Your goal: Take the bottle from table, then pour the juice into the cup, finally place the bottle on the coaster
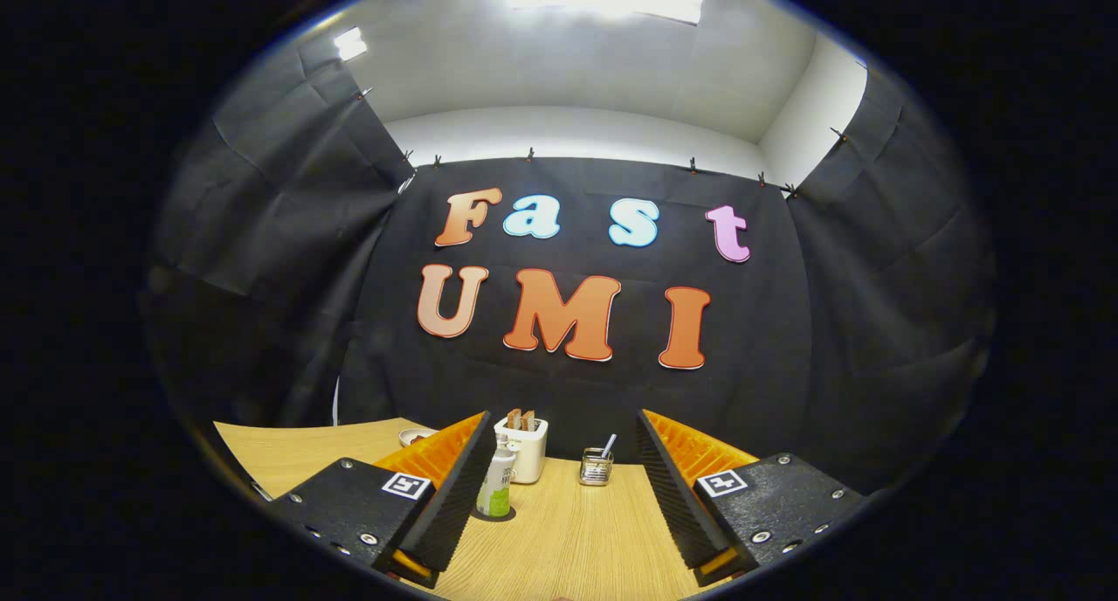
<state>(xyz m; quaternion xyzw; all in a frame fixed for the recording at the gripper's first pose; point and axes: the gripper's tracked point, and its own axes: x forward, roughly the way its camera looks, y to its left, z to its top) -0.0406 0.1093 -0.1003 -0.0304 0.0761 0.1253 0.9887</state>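
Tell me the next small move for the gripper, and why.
Probably back straight away. The bottle already stands upright on the dark coaster, beside the white cup and near the glass jar. The gripper is open, its fingers spread and touching nothing, so the task looks finished.

A light wooden tabletop (576,540) carries a bottle (496,489) standing upright on a dark round coaster (496,514). Behind it sit a white box (527,448), a small glass cup (596,466) and what may be a shallow dish (415,436).
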